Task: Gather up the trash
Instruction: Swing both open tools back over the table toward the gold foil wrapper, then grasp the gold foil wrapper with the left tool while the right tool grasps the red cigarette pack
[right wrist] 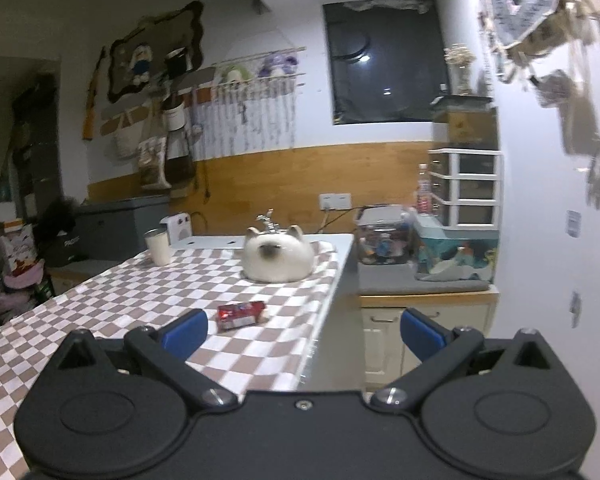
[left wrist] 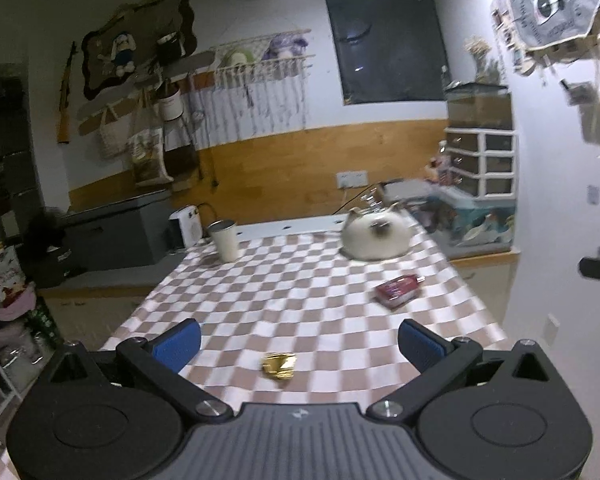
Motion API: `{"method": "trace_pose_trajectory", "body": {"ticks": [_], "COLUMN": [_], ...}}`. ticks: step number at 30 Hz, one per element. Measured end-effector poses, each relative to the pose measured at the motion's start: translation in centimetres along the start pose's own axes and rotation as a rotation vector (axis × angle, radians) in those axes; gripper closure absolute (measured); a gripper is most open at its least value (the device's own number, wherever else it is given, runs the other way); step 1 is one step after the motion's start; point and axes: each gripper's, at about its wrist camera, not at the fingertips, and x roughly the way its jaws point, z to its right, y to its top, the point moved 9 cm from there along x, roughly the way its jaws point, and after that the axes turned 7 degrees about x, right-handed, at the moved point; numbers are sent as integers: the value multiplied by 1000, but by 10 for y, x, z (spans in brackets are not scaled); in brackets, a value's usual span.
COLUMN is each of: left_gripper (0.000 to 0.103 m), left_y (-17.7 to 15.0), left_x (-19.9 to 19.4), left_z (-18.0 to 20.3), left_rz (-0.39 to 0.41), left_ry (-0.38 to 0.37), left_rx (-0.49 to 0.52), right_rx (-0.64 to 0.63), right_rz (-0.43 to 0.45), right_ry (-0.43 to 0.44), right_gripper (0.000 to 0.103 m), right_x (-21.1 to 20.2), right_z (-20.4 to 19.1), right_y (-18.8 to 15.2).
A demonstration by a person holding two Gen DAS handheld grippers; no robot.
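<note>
- Blue-padded left gripper point(left wrist: 300, 346) hangs wide apart over a crumpled gold foil wrapper point(left wrist: 279, 366) on the checkered tablecloth point(left wrist: 284, 300).
- Right gripper point(right wrist: 304, 334), equally wide, straddles the table's edge.
- Glossy red packet point(right wrist: 241, 315) lies flat, near a cat-shaped white ceramic point(right wrist: 278, 258).
- Only the left view shows the foil.

One gold wrapper point(left wrist: 279, 366), one red packet point(left wrist: 398, 290), one cup point(left wrist: 225, 240), one cat-shaped container point(left wrist: 375, 236).

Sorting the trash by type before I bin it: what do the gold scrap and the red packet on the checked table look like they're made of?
Gold scrap: probably metallic foil, such as a sweet wrapper; it is crumpled into sharp folds and glints. Motion blur leaves this uncertain.

Red packet: seemingly glossy plastic film or coated card; it is flat, printed, and catches highlights. Which of the two cannot be told.

Both lie on the checked tablecloth, which looks like woven fabric.
</note>
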Motion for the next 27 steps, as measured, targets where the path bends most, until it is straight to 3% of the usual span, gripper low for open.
{"method": "trace_pose_trajectory", "body": {"ticks": [7,15,21,27], "left_gripper": [0,1,16,27], "left_y": [-26,-56,-90,-109], "left_x": [67,155,208,225], "left_z": [-38,-29,-27,-32], "left_rz": [-76,-124,-227,-224], "left_ry": [-42,-161,-169,-162], "left_rx": [-39,-59,-92,-115], "right_rx": [-33,-52,-54,-58], "right_rz": [-68,-108,-125,-165], "right_ry": [91,121,149,174], "right_gripper": [0,0,0,0], "right_x": [47,98,138,188], "right_z": [-39,-56,-55,-60], "right_y": [0,14,18,13]}}
